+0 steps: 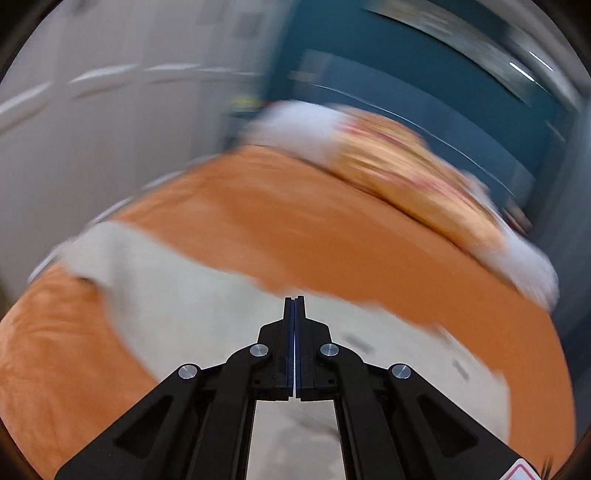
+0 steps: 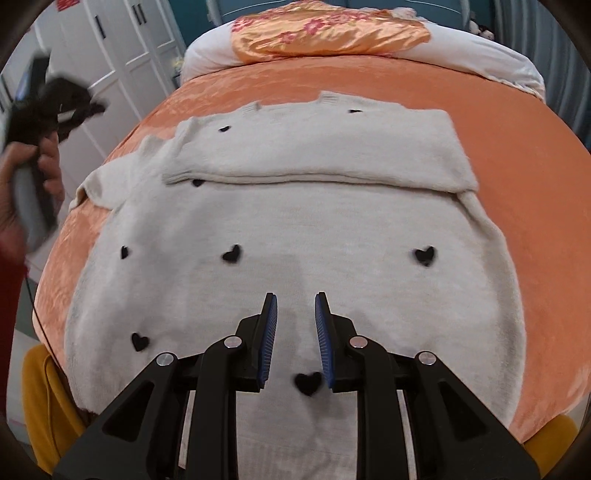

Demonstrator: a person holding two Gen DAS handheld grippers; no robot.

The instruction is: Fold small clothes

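Orange bedspread covers the bed; floral pillow at the head, white wardrobe off to the left. I see the cream sweater lying flat mid-bed, one sleeve folded across its chest. My right hand-held gripper hangs over the lower hem, slightly parted, holding nothing. My left hand-held gripper, blurred, is pressed fully together, empty, above the sweater's edge.
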